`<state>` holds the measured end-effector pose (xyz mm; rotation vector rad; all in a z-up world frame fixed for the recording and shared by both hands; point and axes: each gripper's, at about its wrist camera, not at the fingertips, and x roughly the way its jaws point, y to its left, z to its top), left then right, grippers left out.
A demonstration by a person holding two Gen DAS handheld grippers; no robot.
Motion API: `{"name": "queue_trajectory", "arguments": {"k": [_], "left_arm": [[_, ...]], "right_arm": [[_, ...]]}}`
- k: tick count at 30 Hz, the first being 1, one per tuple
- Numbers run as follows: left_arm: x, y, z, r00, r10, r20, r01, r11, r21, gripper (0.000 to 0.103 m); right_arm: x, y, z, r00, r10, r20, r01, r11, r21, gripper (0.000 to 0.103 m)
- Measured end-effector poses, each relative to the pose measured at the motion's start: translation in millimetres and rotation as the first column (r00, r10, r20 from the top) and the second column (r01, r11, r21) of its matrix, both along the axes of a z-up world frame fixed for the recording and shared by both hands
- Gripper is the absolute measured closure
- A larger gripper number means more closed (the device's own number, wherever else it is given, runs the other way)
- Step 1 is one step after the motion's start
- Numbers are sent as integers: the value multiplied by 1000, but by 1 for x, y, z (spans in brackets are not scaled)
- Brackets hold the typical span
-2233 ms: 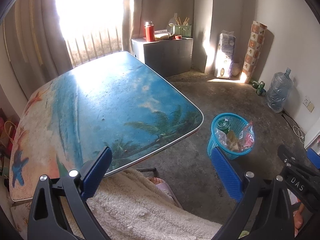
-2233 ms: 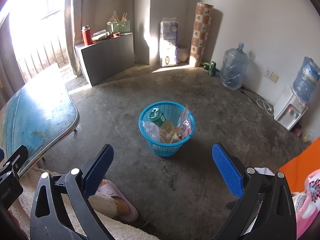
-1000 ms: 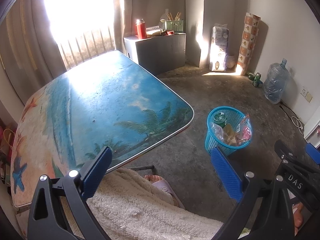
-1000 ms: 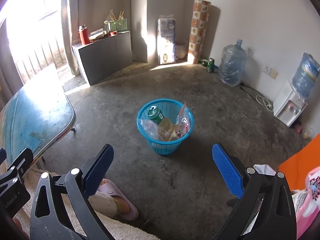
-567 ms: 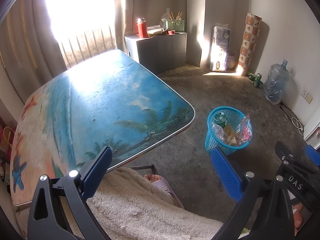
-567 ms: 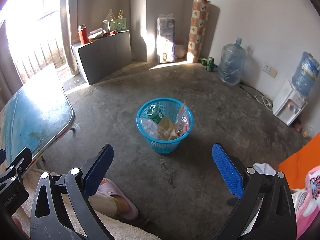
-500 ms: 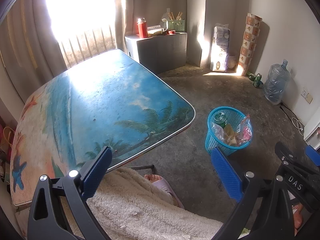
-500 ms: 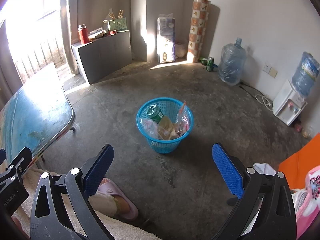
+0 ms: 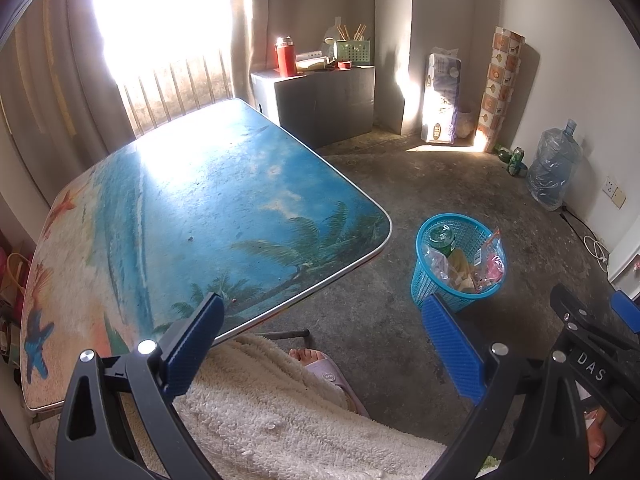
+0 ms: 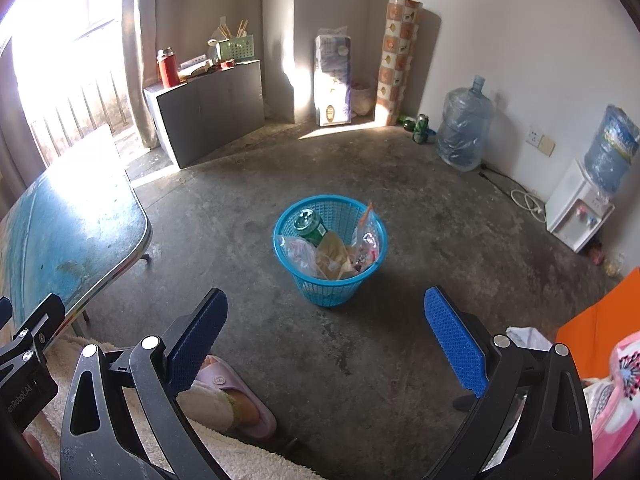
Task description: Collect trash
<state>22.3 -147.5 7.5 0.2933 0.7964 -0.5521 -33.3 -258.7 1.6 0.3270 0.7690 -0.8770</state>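
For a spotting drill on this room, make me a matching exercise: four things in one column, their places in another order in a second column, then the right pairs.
Things:
1. green can
2. red flask
3. blue basket
4. big clear water jug

Places:
A. on the grey cabinet
B. on the bare floor, beyond the open right claw
C. against the right-hand wall
D. inside the basket, among wrappers

Pairs: 1-D, 2-A, 3-B, 4-C
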Motion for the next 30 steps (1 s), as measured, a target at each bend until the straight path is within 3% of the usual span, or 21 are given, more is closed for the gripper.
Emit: {"name": "queue_trajectory", "arguments": {"k": [30], "left_arm": [[-1,0,-1,1000,-1,-1,1,1000,4,6]], "right_arm": [[-8,0,-4,1000,0,0,0,1000,8,8]]}}
